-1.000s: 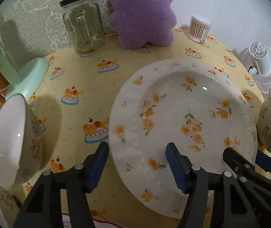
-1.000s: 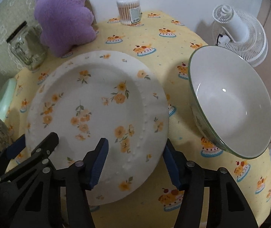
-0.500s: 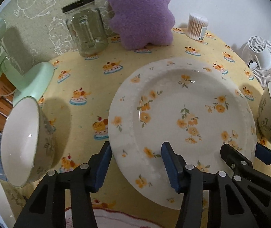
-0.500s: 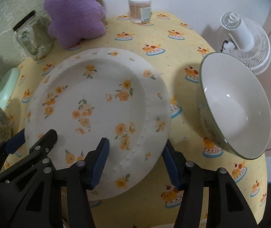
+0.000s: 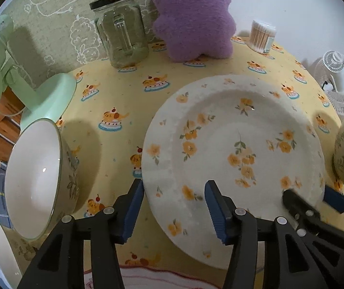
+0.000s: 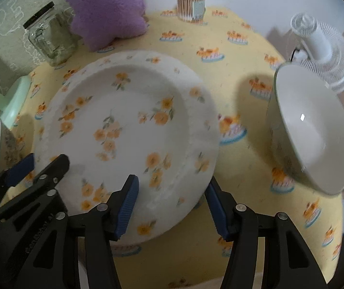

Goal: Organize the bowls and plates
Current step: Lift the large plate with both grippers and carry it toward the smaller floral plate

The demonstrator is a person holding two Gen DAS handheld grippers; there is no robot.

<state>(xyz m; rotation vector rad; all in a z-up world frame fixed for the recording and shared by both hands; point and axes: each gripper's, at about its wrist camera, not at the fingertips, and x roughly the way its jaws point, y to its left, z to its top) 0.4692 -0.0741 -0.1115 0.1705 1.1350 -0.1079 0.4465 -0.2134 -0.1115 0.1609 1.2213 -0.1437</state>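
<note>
A large white plate with orange flowers (image 5: 234,149) lies in the middle of the yellow tablecloth (image 5: 114,101); it also shows in the right wrist view (image 6: 128,125). My left gripper (image 5: 174,207) is open, its jaws straddling the plate's near left rim. My right gripper (image 6: 172,202) is open, its jaws straddling the near right rim. A white bowl with a green rim (image 5: 37,183) stands left of the plate. Another such bowl (image 6: 311,134) stands on the right.
At the back stand a glass jar (image 5: 121,29), a purple plush (image 5: 193,16) and a tub of cotton swabs (image 5: 262,35). A green fan base (image 5: 49,96) is at the left, a white fan (image 6: 321,50) beyond the right edge. A white dish (image 5: 2,255) shows at bottom left.
Both grippers have risen and drawn back slightly, so more of the table shows. The plate looks raised slightly at its near rim. Both grippers stay open around its rim.
</note>
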